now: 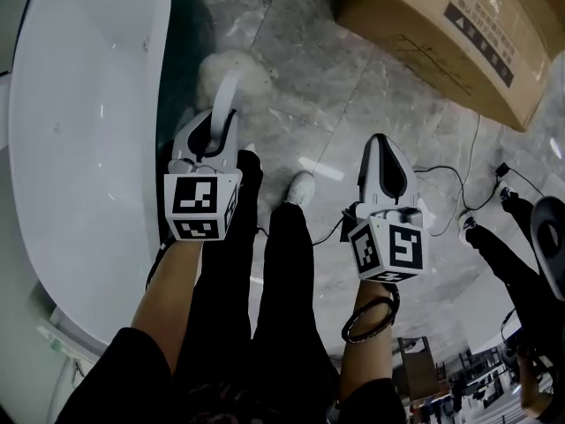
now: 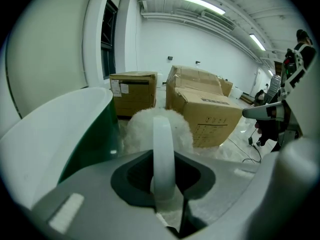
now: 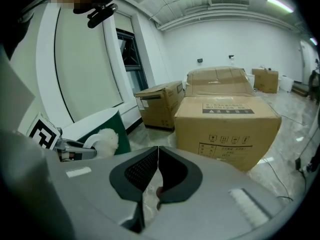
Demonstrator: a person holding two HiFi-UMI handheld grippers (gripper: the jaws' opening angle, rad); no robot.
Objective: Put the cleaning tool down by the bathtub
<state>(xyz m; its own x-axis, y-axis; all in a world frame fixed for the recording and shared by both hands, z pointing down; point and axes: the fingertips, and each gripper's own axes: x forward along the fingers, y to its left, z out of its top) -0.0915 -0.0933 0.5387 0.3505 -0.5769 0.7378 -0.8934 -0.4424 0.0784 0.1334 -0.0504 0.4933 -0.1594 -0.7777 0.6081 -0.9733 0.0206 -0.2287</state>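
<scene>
Head view: left tongs point(image 1: 220, 118) grasp the cleaning tool point(image 1: 235, 72) beside the bathtub point(image 1: 88, 104); right tongs point(image 1: 381, 140) clenched, cardboard box point(image 1: 450, 34) ahead.

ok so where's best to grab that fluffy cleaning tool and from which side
Take the cleaning tool by its white handle, from the end away from the fluffy head: the handle is slim and looks rigid, the head soft and bulky. The left gripper is shut on it that way.

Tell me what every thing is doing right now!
duster: held by its handle, fluffy head beside the bathtub.
left tool: shut on the duster.
right tool: shut, holding nothing.
bathtub: nothing seen inside.
cardboard box: closed.
</scene>
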